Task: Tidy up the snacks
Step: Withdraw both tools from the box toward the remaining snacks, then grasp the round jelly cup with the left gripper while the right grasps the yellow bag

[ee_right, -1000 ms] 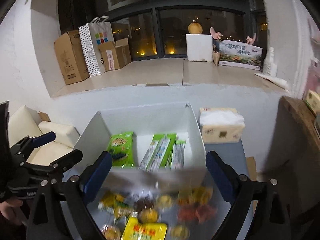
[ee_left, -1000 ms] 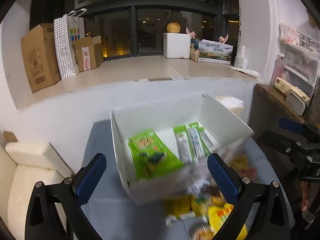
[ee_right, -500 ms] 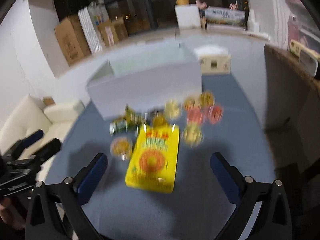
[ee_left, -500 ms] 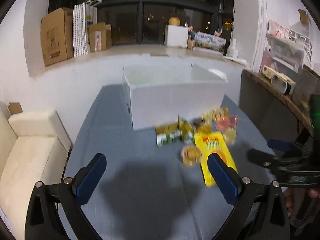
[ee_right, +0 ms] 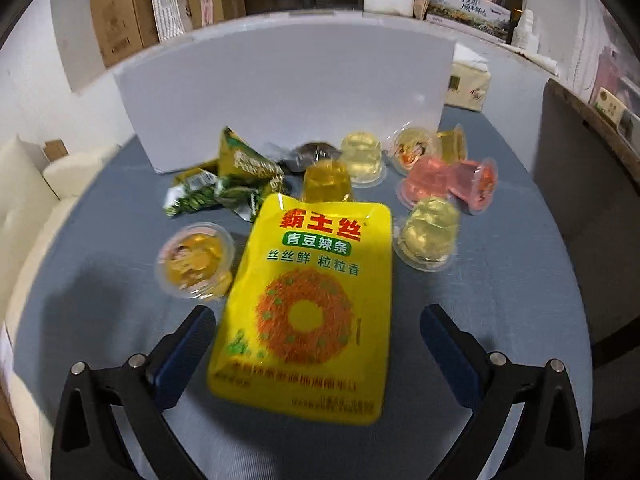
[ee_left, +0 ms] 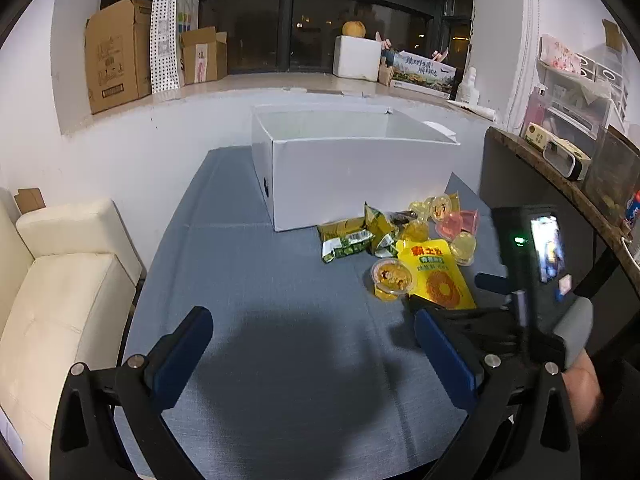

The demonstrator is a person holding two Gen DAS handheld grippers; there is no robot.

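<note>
A white open box (ee_left: 352,172) stands at the back of the blue-grey table; it also shows in the right wrist view (ee_right: 280,88). In front of it lies a pile of snacks: a yellow snack bag (ee_right: 308,292) (ee_left: 438,276), green wrapped packets (ee_right: 228,184) (ee_left: 348,236), yellow jelly cups (ee_right: 428,232) and pink jelly cups (ee_right: 448,184). An orange fruit cup (ee_right: 196,260) lies left of the bag. My right gripper (ee_right: 316,336) is open, its jaws either side of the yellow bag's near end. My left gripper (ee_left: 316,344) is open and empty over bare table, left of the pile.
A cream sofa (ee_left: 60,280) stands left of the table. A tissue box (ee_right: 468,80) sits right of the white box. A dark wooden shelf (ee_left: 560,184) with small items runs along the right. Cardboard boxes (ee_left: 116,52) line the window ledge.
Both grippers have pulled back from over the white box and dropped low. The right gripper has closed in on the yellow bag, which now lies between its open jaws.
</note>
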